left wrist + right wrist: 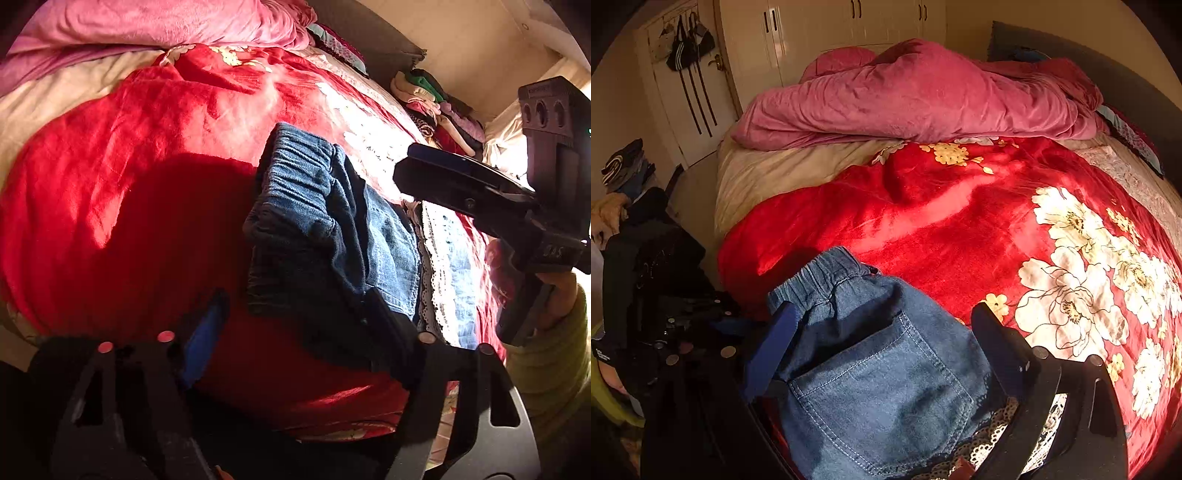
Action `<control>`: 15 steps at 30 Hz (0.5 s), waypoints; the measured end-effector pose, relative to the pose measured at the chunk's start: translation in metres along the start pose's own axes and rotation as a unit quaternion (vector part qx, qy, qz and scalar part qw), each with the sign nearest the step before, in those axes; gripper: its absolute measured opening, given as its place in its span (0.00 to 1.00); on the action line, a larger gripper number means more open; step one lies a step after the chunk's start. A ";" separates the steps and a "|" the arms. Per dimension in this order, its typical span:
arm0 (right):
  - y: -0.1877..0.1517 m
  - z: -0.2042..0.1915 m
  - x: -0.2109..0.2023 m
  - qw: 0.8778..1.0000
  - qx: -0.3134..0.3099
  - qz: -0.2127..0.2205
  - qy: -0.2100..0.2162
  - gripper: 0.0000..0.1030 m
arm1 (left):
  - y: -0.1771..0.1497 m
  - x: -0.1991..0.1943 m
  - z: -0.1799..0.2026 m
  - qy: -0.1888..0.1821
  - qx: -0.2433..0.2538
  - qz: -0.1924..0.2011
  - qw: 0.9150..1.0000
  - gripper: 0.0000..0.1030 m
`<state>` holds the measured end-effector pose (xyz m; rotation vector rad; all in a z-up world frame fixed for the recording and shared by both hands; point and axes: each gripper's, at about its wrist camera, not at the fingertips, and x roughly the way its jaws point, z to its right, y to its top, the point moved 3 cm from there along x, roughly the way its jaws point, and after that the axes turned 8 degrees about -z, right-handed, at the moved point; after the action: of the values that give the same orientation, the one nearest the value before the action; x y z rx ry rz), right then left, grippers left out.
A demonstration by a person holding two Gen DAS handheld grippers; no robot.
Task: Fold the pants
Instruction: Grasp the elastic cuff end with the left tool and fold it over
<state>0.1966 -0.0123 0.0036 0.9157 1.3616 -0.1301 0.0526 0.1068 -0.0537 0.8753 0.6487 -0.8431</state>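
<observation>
Bedroom scene, bed covered by a red plush floral blanket (923, 229). Left hand-held gripper (295, 321), angled downward, jaws part-open around the near edge of the folded blue denim pants (317, 229); whether its pads press the cloth cannot be told. Right hand-held gripper (886, 332), tilted downward in a yellow-green-sleeved hand (554, 295), jaws wide astride the pants' back pocket. Pink crumpled quilt (916, 99) beyond.

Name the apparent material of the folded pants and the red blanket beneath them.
Pants: likely denim, matte blue, with visible contrast stitching, a patch pocket and a gathered elastic waistband. Red blanket: probably plush fleece or velvet; its soft sheen catches light, printed with cream flowers.
</observation>
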 end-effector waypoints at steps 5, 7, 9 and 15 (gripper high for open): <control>0.007 -0.002 0.015 0.999 -0.016 -0.021 0.020 0.92 | -0.005 0.010 0.007 0.004 0.007 -0.011 1.000 0.61; 0.010 -0.004 0.020 0.999 -0.028 -0.027 0.018 0.92 | -0.007 0.015 0.008 0.007 0.008 -0.016 1.000 0.61; 0.012 -0.006 0.027 0.998 -0.038 -0.036 0.024 0.92 | -0.007 0.017 0.006 0.002 0.004 -0.020 1.000 0.61; 0.017 -0.005 0.049 0.996 -0.037 -0.058 0.053 0.92 | -0.008 0.021 0.004 -0.002 0.002 -0.019 1.000 0.61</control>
<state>0.2153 0.0230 -0.0308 0.7906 1.5095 -0.1211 0.0569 0.0926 -0.0710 0.8674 0.6631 -0.8804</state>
